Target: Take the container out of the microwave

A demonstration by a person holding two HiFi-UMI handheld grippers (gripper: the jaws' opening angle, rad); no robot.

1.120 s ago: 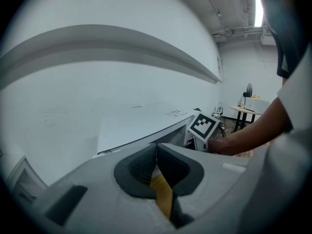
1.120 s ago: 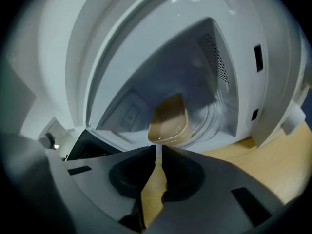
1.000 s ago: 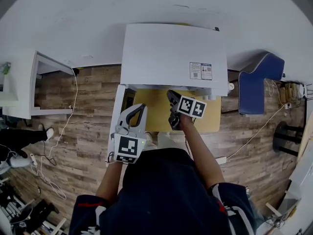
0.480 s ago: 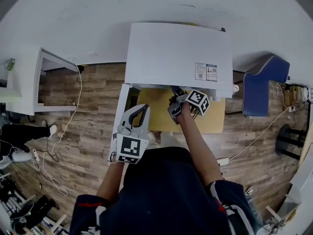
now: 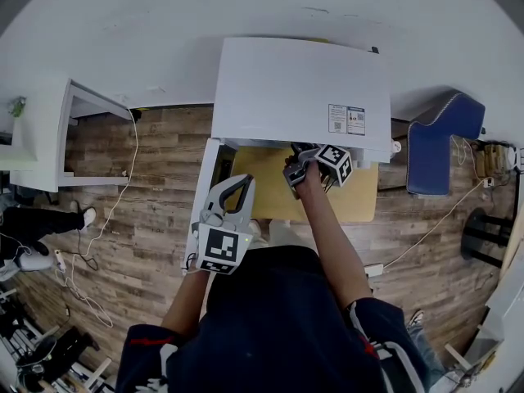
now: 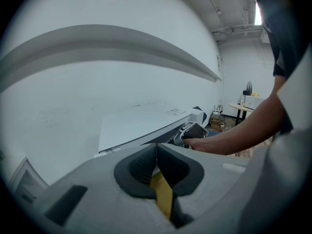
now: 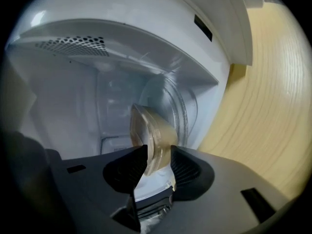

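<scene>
Container was in the microwave, over the glass turntable. Couldn't tell whether it was resting on it or lifted. Right gripper jaws had just swung wide, then nipped back in, and the pads sat against both sides of the container wall. Left gripper was closed on nothing, parked by the open door.

Risk: it's a one-wall grip, so the container could pivot or slip on pull-out and clip the cavity frame.

Only the right gripper view showed the container. In the head view, the microwave's top hid it.
</scene>
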